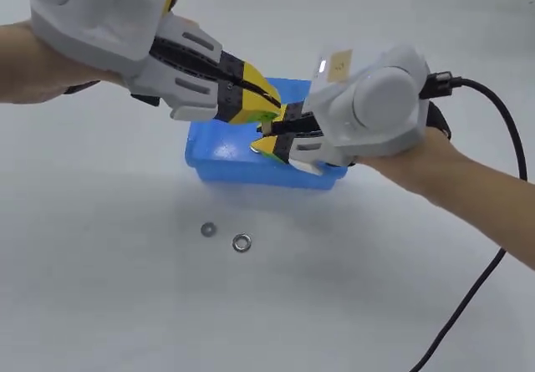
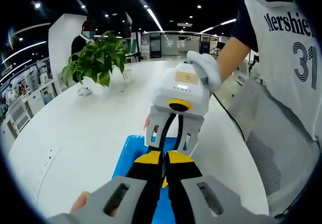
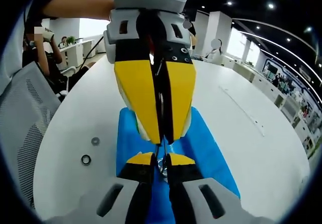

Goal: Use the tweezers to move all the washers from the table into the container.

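- While both grippers meet tip to tip over the blue container (image 1: 251, 174) in the head view, two washers (image 1: 242, 242) lie side by side on the table (image 1: 100, 288). They are on the container's near side, the smaller one to the left, and both are well apart from the jaws.
- From the far left, the left gripper (image 1: 269, 104) slants down and to the right. The right gripper (image 1: 269, 136) comes in from the right and points left. Neither is plainly nearer the washers.
- In the left gripper view, its own jaws are pressed together at the tips above the container (image 2: 128, 156). I cannot tell whether they clamp anything.
- In the right gripper view, the right gripper (image 3: 162, 158) is clenched on a thin metal sliver that I take for the tweezers (image 3: 162, 166).
- The sliver's long axis runs along the jaws toward the left gripper (image 3: 162, 133). A pale glint in the slit of the left jaws may be the same tool.
- In the same view, the washers (image 3: 86, 159) sit to the left of these jaws, just off the container's edge (image 3: 211, 153). I judge that the next pick needs the tweezers carried to the near side and lowered, tips toward the table.
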